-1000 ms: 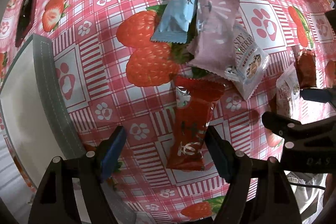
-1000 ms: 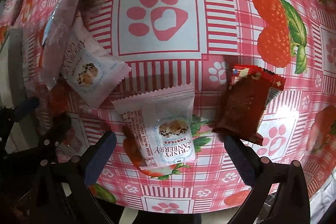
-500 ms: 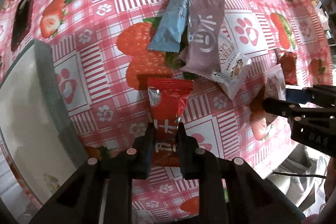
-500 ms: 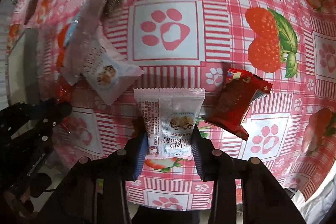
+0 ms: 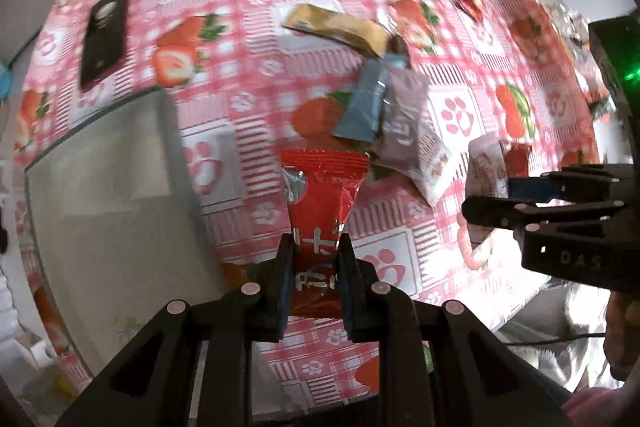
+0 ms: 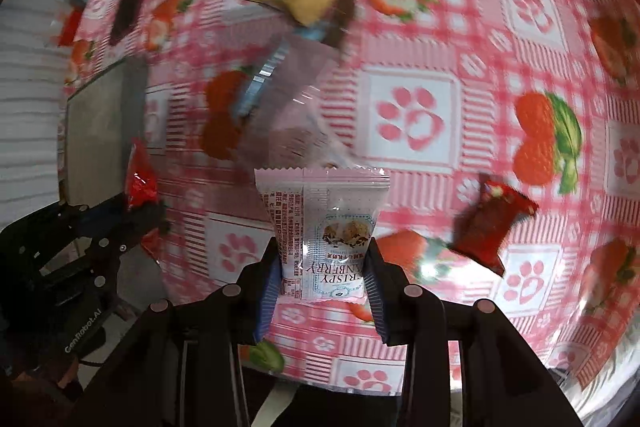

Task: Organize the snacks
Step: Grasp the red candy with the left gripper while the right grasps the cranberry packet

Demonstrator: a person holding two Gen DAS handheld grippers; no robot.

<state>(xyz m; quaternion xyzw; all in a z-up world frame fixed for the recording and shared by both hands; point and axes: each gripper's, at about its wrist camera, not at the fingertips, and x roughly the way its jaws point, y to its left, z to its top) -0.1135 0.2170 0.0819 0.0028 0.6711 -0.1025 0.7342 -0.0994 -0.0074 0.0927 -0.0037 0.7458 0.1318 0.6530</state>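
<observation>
Red foil filled the middle of your left wrist view: your left gripper [image 5: 314, 267] pointed down at the table and was clenched on one red snack packet [image 5: 320, 203], whose lower end was hidden between the pads. It hung above the strawberry tablecloth [image 5: 240, 39], beside one grey tray [image 5: 112, 187] cut off at the left edge. Motion blur smeared the loose wrappers farther back, so you could not count them surely; one blue packet [image 5: 362, 103] and one mauve packet [image 5: 404, 119] lay overlapping. Your right gripper [image 5: 492, 195] came in from the right edge, its body cut off.

From your right wrist view, that gripper pointed steeply down, its jaws grasping one pale cranberry crisp packet [image 6: 324, 223] by its lower end, clear of the cloth. One dark red packet [image 6: 490, 227] lay on the cloth to its right. Blur hid the print on the pile behind. Your left gripper showed at the left edge, holding the red packet.
</observation>
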